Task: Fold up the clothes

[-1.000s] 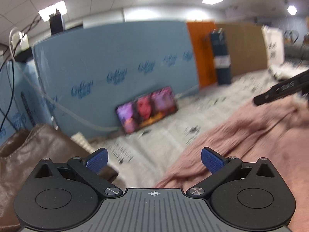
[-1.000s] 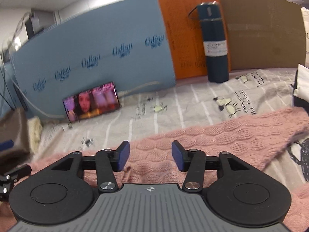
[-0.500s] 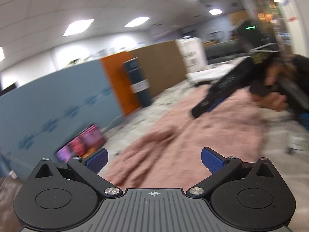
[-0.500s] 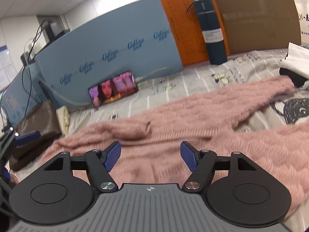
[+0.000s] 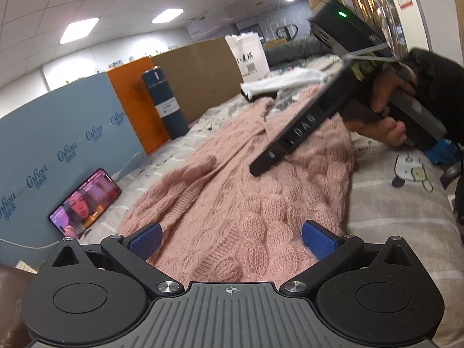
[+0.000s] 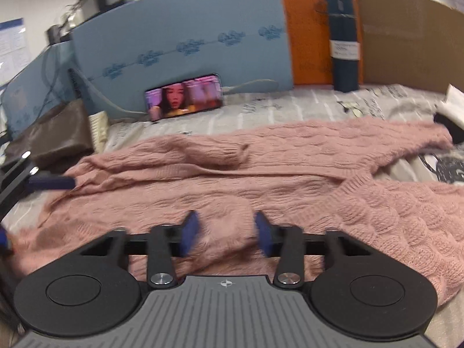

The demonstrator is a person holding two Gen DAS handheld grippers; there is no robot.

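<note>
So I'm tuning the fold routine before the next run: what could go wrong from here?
The right gripper has only a small bunch of the pink sweater between its pads, so the knit may slip out or stretch when lifted. The left gripper is wide open over the hem, holding nothing, so a one-sided lift could skew the fold. The phone leans nearby; dragged fabric might topple it.

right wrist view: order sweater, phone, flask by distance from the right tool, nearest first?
1. Sweater: between the right tool's fingers, spread across the bed.
2. Phone: beyond the sweater, left of centre, leaning on the blue board.
3. Flask: farthest, back right, upright against the orange board.
</note>
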